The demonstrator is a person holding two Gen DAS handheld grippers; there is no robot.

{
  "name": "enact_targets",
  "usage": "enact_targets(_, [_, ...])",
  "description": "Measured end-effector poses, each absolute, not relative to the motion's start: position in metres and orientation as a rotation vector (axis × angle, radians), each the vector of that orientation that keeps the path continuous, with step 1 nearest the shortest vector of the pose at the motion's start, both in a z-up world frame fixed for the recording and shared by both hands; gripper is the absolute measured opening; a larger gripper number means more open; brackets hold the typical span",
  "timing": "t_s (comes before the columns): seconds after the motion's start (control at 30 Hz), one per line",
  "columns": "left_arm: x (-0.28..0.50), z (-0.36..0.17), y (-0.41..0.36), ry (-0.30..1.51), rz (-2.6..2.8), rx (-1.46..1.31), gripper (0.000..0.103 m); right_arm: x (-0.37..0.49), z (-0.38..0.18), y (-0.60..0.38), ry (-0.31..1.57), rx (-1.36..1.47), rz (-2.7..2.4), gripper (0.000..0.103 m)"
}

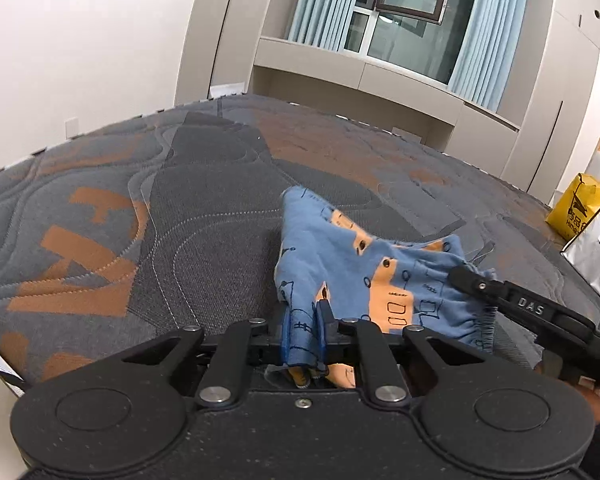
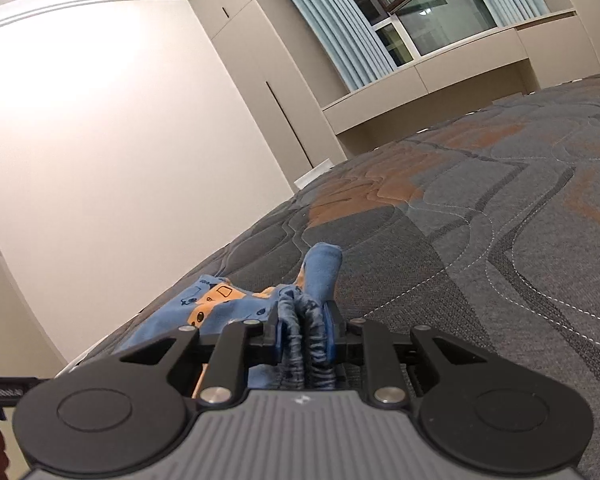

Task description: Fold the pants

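Small blue pants point(image 1: 356, 264) with orange vehicle prints lie bunched on the mattress point(image 1: 140, 208). My left gripper point(image 1: 303, 330) is shut on a fold of the blue cloth at the near edge. My right gripper point(image 1: 466, 274) comes in from the right in the left wrist view and grips the elastic waistband edge. In the right wrist view my right gripper point(image 2: 306, 330) is shut on the gathered waistband point(image 2: 308, 344), and the rest of the pants point(image 2: 216, 302) trails to the left on the mattress point(image 2: 480, 240).
The mattress is grey with orange patches and quilted seams. A yellow bag point(image 1: 578, 206) and a silver bag point(image 1: 598, 248) stand at its right edge. Beige wardrobes point(image 1: 556, 92), a window with blue curtains point(image 1: 324, 4) and a white wall point(image 2: 100, 120) lie beyond.
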State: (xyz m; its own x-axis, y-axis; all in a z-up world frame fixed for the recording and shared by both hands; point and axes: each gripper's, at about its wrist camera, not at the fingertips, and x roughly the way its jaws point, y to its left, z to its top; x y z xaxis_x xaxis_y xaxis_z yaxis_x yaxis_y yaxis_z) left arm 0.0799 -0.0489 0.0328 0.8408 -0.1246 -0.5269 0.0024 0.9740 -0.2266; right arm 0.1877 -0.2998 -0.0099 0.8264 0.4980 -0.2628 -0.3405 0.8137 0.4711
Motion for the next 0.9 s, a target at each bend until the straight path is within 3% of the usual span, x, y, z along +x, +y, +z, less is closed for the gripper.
enact_targets(0.17, [0.083, 0.028, -0.05, 0.582, -0.053, -0.214, 0.013, 0.192, -0.011, -0.297, 0.416, 0.424, 0.456, 0.022])
enact_targets(0.27, [0.085, 0.023, -0.048, 0.592, -0.05, -0.23, 0.014, 0.197, -0.014, -0.298, 0.439, 0.434, 0.451, 0.028])
enact_targets(0.3, [0.085, 0.021, -0.048, 0.59, -0.051, -0.229, 0.016, 0.198, -0.015, -0.299, 0.446, 0.44, 0.45, 0.035])
enact_targets(0.33, [0.086, 0.019, -0.048, 0.59, -0.052, -0.223, 0.017, 0.199, -0.016, -0.299, 0.457, 0.446, 0.441, 0.049])
enact_targets(0.4, [0.088, 0.014, -0.049, 0.594, -0.059, -0.208, 0.019, 0.202, -0.019, -0.3, 0.477, 0.46, 0.438, 0.062])
enact_targets(0.53, [0.093, 0.005, -0.041, 0.591, -0.082, -0.242, 0.021, 0.207, -0.023, -0.299, 0.516, 0.462, 0.439, 0.059])
enact_targets(0.57, [0.093, 0.003, -0.038, 0.585, -0.091, -0.255, 0.02, 0.21, -0.024, -0.299, 0.531, 0.463, 0.437, 0.054])
enact_targets(0.6, [0.092, 0.002, -0.036, 0.579, -0.101, -0.265, 0.019, 0.211, -0.025, -0.298, 0.543, 0.462, 0.436, 0.038])
enact_targets(0.7, [0.094, 0.002, -0.027, 0.564, -0.142, -0.309, 0.017, 0.211, -0.025, -0.294, 0.544, 0.443, 0.435, 0.028])
enact_targets(0.9, [0.106, 0.018, -0.015, 0.497, -0.223, -0.302, 0.013, 0.199, -0.006, -0.281, 0.466, 0.37, 0.423, 0.022])
